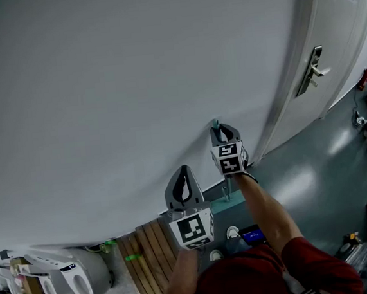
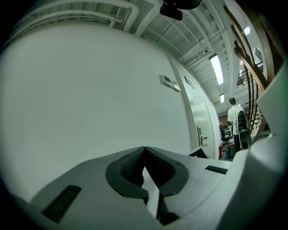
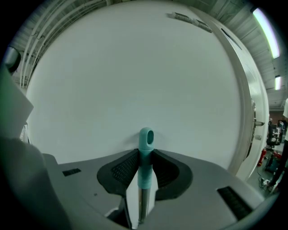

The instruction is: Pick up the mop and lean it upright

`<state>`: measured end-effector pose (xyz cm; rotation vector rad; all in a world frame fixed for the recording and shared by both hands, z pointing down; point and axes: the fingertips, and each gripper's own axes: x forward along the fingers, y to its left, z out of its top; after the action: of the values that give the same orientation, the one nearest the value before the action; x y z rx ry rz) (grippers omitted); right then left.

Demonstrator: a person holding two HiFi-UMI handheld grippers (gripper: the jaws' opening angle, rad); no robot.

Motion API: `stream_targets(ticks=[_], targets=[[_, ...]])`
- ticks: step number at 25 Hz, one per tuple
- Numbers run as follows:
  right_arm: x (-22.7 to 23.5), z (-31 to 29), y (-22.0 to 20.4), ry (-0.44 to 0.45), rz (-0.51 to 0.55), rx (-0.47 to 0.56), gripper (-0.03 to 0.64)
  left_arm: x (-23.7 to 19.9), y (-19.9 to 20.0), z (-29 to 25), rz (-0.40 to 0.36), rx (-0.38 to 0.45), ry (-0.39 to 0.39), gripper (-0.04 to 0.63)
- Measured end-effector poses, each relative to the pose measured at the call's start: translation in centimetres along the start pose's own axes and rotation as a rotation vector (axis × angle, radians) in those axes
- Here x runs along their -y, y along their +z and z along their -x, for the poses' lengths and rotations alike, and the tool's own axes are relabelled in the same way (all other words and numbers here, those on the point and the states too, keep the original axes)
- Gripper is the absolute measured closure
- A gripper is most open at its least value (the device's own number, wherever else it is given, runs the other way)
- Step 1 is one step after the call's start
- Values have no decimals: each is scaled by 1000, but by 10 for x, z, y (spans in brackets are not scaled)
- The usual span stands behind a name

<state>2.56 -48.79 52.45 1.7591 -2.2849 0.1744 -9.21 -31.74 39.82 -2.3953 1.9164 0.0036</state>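
Observation:
The mop stands nearly upright by the white wall [image 1: 132, 83]; its teal handle tip [image 1: 215, 124] is close to the wall or touching it, I cannot tell which. Its metal pole [image 1: 226, 187] runs down to a teal mop head [image 1: 231, 203] on the floor. My right gripper [image 1: 224, 133] is shut on the handle just under the tip. In the right gripper view the teal grip [image 3: 146, 139] rises between the pads of the right gripper [image 3: 145, 157], wall close behind. My left gripper [image 1: 183, 175] hangs lower left of the mop, apart from it. The left gripper [image 2: 144, 150] is shut and holds nothing.
A white door [image 1: 334, 38] with a metal lever handle [image 1: 313, 67] stands to the right of the mop. Wooden slats [image 1: 152, 256] lie on the floor at lower left, beside white machines [image 1: 73, 280]. A person in white [image 2: 234, 119] stands far down the corridor.

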Motion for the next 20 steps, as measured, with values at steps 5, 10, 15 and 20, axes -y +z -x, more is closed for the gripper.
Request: stream_targets(ticks=[5,10,15,20], targets=[[-1,-1,-3,1,1,-13,508,-6,3,-1,1,4,8,581],[-1,-2,-5,7,-56,-12,488,-8,5,0,1,7,11,582],[-4,0,-13,14,-55,-21,431,-10,1,2,3,-1,11,583],[-6,5,-15,20,-58,-22,431,-12,-1,1,6,-2,15,583]])
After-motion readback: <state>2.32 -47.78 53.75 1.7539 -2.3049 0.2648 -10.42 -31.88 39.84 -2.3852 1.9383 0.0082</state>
